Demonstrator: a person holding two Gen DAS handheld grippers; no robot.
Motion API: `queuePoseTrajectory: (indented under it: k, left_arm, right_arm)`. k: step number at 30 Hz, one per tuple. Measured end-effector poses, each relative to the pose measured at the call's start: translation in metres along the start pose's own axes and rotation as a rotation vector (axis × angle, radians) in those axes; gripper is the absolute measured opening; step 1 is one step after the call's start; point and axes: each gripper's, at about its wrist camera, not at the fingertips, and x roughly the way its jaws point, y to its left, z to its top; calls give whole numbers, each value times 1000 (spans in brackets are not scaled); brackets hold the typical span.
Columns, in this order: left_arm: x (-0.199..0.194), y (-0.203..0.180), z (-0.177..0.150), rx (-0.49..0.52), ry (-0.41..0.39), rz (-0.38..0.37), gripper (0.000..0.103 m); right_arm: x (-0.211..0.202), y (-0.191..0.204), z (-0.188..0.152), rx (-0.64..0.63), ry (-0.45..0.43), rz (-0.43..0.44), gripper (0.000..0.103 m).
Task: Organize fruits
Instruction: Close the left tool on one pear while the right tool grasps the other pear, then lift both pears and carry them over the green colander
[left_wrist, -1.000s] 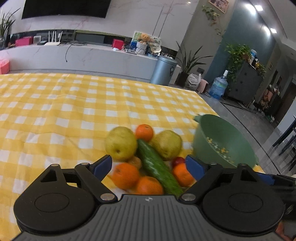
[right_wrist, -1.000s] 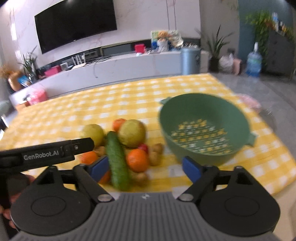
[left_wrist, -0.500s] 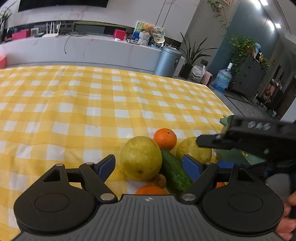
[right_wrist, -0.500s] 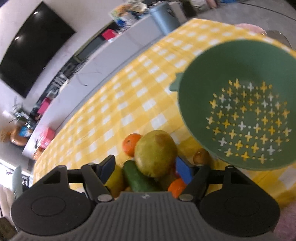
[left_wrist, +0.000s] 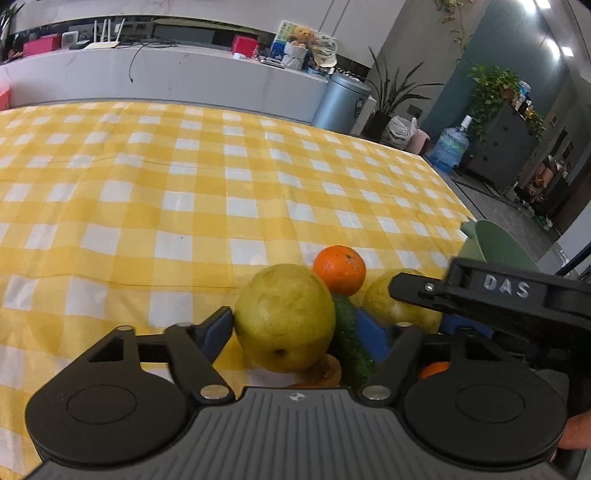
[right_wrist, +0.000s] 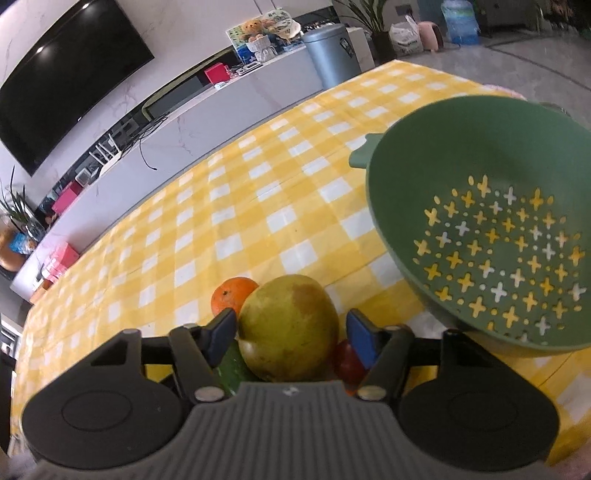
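The fruit lies heaped in one tight cluster on the yellow checked surface (left_wrist: 184, 206), just beside the green colander (right_wrist: 480, 177), which I judge to be where the pieces are meant to go; its perforated bottom holds nothing. Each tool has picked its own pear out of the heap. The left hand-held gripper (left_wrist: 301, 328) reaches in low and nearly level, its fingers spread wide on either side of the nearer pear (left_wrist: 284, 321) without pinching it; its right finger sits over the cucumber (left_wrist: 351, 339) that leans against that pear. Just behind this pear sits an orange (left_wrist: 339, 269), and to the right of the cucumber the other pear (right_wrist: 288, 326) is bracketed by the right hand-held gripper (right_wrist: 291, 332), also unclenched, with small gaps showing at both blue pads. That tool comes in from the right and is tilted, so the colander looms at its upper right. A red fruit (right_wrist: 347, 360) peeks out under its right finger. Both tools seem poised to close.
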Motion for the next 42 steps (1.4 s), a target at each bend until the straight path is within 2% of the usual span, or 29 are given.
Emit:
queuePoseTrajectory:
  k: [2,7,15,20,29,36,42]
  left_arm:
    - [2,4,1,-5,2,6,70]
    - [2,14,2,-62,2,-28,69]
    - [-3,7,-1,0,5,5,69]
    - [-1,10,1,-16,-6,-4,69]
    - [-1,15,-1,-60,-19,-18,69]
    - [-7,15,-6,-66,-67,33,69]
    - [-13,22,-6,-103,-99,23,69]
  right_arm:
    - [0,1,-1,-18,2,4,58]
    - [0,-1,0,8,2,12,58]
    - [5,12,-1,-84,-7,-14,60]
    - [14,21,0,-155,-17,-64,61]
    - [13,18,-4,-152,-38,-55,60]
    - [0,22,-14,-182,-77,-28,60]
    - [-18,19,-9,-125,-139,63,60]
